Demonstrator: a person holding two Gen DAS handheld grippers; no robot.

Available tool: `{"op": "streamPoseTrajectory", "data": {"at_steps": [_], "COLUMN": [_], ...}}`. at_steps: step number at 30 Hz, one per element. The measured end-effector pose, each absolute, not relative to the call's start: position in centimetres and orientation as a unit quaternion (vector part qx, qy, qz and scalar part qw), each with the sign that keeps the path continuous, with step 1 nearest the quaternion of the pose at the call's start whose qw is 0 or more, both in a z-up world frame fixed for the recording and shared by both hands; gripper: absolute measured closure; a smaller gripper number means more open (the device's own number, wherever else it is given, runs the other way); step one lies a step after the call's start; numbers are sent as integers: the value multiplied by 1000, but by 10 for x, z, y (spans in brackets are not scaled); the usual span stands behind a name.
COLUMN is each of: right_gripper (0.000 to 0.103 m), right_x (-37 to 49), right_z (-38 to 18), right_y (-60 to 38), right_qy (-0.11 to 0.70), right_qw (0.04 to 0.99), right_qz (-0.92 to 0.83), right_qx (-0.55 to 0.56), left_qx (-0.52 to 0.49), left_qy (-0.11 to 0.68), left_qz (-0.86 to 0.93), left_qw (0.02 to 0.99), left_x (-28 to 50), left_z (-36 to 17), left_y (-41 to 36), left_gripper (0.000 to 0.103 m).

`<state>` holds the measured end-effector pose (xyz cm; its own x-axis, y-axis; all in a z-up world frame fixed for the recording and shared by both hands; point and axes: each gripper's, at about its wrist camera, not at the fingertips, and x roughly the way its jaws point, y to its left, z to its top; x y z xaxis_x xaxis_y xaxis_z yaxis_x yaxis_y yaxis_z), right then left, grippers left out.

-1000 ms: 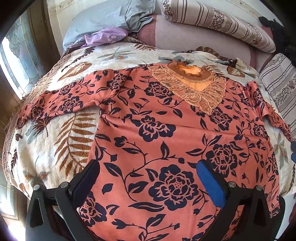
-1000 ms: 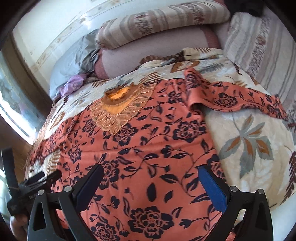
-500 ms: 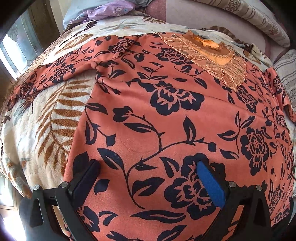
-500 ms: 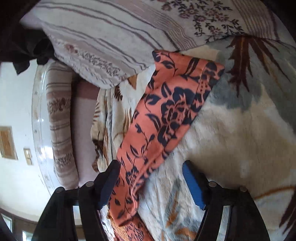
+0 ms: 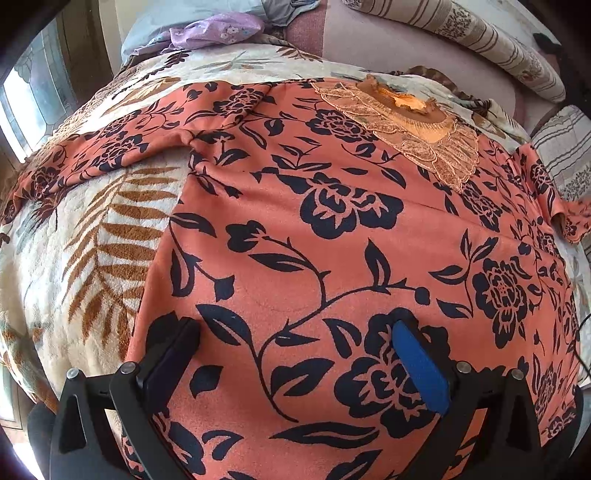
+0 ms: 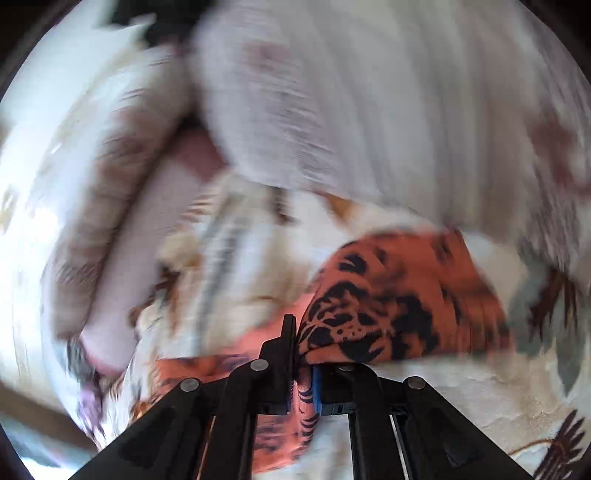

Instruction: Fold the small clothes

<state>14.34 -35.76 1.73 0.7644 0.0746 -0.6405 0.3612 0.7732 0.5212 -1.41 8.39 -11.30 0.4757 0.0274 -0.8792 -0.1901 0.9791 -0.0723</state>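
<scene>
An orange top with dark flowers (image 5: 332, 229) lies spread flat on the bed, lace collar (image 5: 417, 129) at the far end and both sleeves out to the sides. My left gripper (image 5: 293, 330) hovers open just above the lower body of the top, with a finger on each side of a flower and nothing pinched. In the blurred right wrist view, my right gripper (image 6: 303, 347) is shut on the top's right sleeve (image 6: 399, 302). The orange cloth is pinched between the pads and bunches up beyond them.
A cream blanket with brown leaf prints (image 5: 74, 258) covers the bed. Striped pillows (image 5: 461, 33) and a lilac cloth (image 5: 218, 29) lie at the head. A window (image 5: 22, 92) stands at the left. Another striped pillow (image 6: 369, 92) rises behind the sleeve.
My left gripper sank closer to the top and stayed open. My right gripper swung from the top's body to the right sleeve and closed on it.
</scene>
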Motion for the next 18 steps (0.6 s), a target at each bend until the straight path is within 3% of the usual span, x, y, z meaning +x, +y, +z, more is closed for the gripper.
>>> {"op": "streamPoseTrajectory", "data": {"at_steps": [5, 9, 11, 12, 13, 16, 18], "right_gripper": [96, 91, 59, 4, 1, 4, 9], "right_x": [141, 131, 137, 142, 147, 156, 140], "right_z": [126, 118, 73, 43, 10, -87, -103], "right_y": [-207, -89, -43, -20, -3, 30, 17], "right_qy": [246, 254, 314, 350, 373, 517, 515], "right_qw": [935, 916, 886, 868, 857, 783, 776], "right_qz": [87, 206, 235, 244, 247, 247, 252], "right_qx": [241, 232, 248, 252, 254, 242, 262], "left_qx": [-135, -166, -172, -177, -181, -189, -188], "left_qy": [484, 464, 457, 455, 455, 450, 437], "left_qz": [72, 98, 117, 121, 126, 137, 135], "left_qw": [862, 864, 865, 864, 863, 862, 869], "left_x": [-24, -35, -40, -43, -44, -45, -43], "left_z": [-99, -89, -84, -83, -82, -77, -69], "left_y": [110, 140, 155, 162, 169, 186, 191], "left_gripper": [0, 0, 0, 0, 0, 0, 0]}}
